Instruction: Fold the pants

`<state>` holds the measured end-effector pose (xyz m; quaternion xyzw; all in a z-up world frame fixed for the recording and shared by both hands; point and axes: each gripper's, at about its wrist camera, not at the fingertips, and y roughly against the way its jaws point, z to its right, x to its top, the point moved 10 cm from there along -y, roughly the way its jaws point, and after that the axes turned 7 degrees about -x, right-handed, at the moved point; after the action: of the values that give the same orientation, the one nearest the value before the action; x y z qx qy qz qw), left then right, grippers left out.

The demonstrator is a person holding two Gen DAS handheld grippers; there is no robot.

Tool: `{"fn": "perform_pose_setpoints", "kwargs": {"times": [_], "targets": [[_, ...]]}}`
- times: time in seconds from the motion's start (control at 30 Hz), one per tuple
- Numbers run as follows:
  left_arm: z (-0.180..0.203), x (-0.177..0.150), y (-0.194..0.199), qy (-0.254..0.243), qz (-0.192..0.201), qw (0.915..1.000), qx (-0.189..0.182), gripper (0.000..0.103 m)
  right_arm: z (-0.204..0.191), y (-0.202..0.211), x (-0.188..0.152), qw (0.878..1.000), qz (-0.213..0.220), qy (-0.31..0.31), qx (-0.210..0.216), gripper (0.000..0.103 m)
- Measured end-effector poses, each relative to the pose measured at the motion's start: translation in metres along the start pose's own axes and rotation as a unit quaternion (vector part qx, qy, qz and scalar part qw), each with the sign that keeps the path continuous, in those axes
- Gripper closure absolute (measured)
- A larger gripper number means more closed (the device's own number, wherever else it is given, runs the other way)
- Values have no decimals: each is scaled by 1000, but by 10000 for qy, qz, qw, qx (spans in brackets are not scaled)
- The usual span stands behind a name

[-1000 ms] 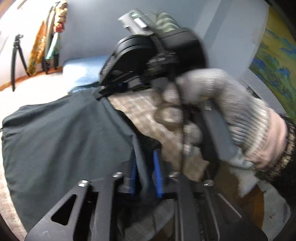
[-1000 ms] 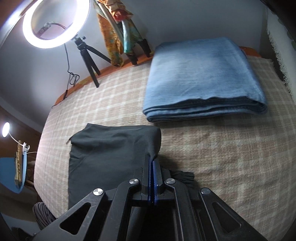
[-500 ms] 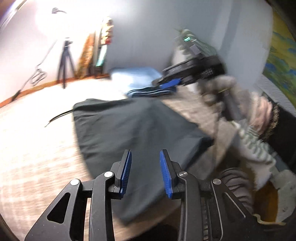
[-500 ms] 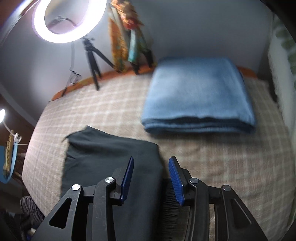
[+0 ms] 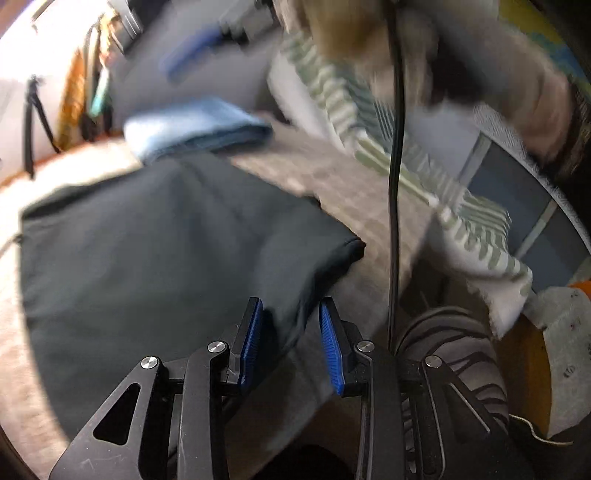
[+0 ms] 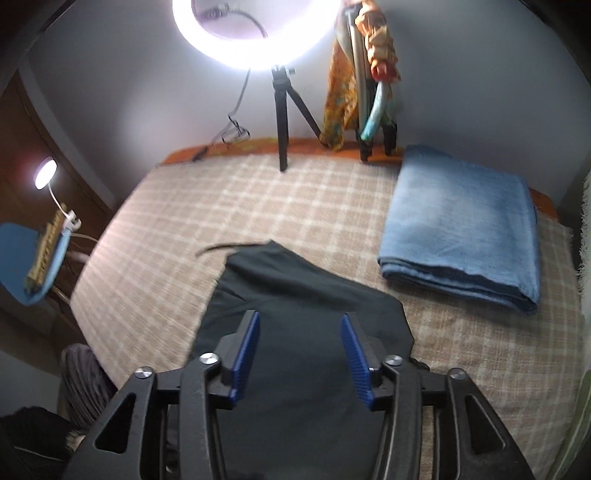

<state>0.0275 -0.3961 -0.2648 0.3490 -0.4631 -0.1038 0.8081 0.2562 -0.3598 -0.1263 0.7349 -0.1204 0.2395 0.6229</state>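
Note:
Dark grey pants (image 5: 166, 240) lie folded on the checked bed cover (image 6: 221, 206). My left gripper (image 5: 291, 332) hovers at their near right edge. It is open, and the fabric lying between its blue pads (image 5: 255, 339) is not pinched. My right gripper (image 6: 299, 343) hangs above the pants (image 6: 303, 295). Its jaws are opening, with nothing gripped between them. The gloved hand with the right gripper (image 5: 443, 55) is a blur at the top of the left wrist view.
A folded blue cloth (image 6: 461, 229) lies at the back right of the bed. A ring light (image 6: 255, 33) on a tripod (image 6: 284, 122) and hanging colourful cloths (image 6: 354, 74) stand at the wall. A green-striped cloth (image 5: 406, 166) and a black cable (image 5: 393, 184) hang at the right.
Both grippers have let go of the dark pants and opened. The right gripper has lifted and rolled, and the pants now lie flat. The gloved hand has risen in the left view.

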Motion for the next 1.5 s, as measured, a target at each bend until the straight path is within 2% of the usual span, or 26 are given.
{"fn": "perform_pose_setpoints", "kwargs": {"times": [0.1,0.2,0.23,0.33,0.4,0.5,0.57,0.63,0.7,0.73,0.77,0.8,0.83,1.0,1.1,1.17,1.3,1.37,1.43,1.5], "targets": [[-3,-8,-3,103,-90,9999,14,73,-13,-9,12,9999,32,93,93,52],[-3,-9,22,140,4,9999,3,73,-33,-30,22,9991,-60,231,364,52],[-1,-8,38,100,115,9999,-2,73,-42,-42,26,9984,-126,289,478,49],[-12,-8,83,12,492,9983,309,73,-58,-77,40,9976,-201,385,538,44],[-33,-18,106,197,615,9960,618,73,-67,-98,46,9968,-284,389,646,43],[-64,-33,107,319,476,9924,1086,73,-79,-136,52,9953,-503,384,738,38],[-83,-48,98,715,309,9918,1013,73,-85,-155,50,9941,-678,460,708,37],[-87,-55,91,830,208,9923,894,73,-92,-168,43,9923,-815,674,641,38],[-81,-58,86,679,169,9941,832,73,-97,-174,39,9903,-873,897,597,52],[-77,-58,84,624,154,9949,774,73,-100,-178,36,9890,-932,982,588,70],[-74,-59,81,563,137,9956,734,73,-101,-180,34,9886,-952,1014,576,81],[-70,-59,79,517,127,9962,685,73,-100,-182,35,9895,-916,1000,496,86],[-67,-60,76,476,108,9967,650,73,-99,-183,36,9902,-896,969,452,97],[-55,-67,66,282,40,9977,619,73,-81,-197,45,9942,-894,592,114,102],[-47,-66,73,283,22,9983,514,73,-76,-175,48,9959,-738,373,380,92],[-48,-65,87,316,5,9983,488,69,-67,-151,52,9980,-456,290,319,62],[-51,-61,122,373,139,9979,502,66,-40,-92,52,9986,-49,-74,515,56],[-60,-57,137,412,250,9969,616,55,-25,-59,45,9983,218,-153,520,38],[-78,-46,151,635,418,9943,741,52,-12,-37,33,9982,413,-159,393,29],[-99,-35,157,880,528,9911,853,49,9,-18,16,9982,537,-212,184,27]]}}
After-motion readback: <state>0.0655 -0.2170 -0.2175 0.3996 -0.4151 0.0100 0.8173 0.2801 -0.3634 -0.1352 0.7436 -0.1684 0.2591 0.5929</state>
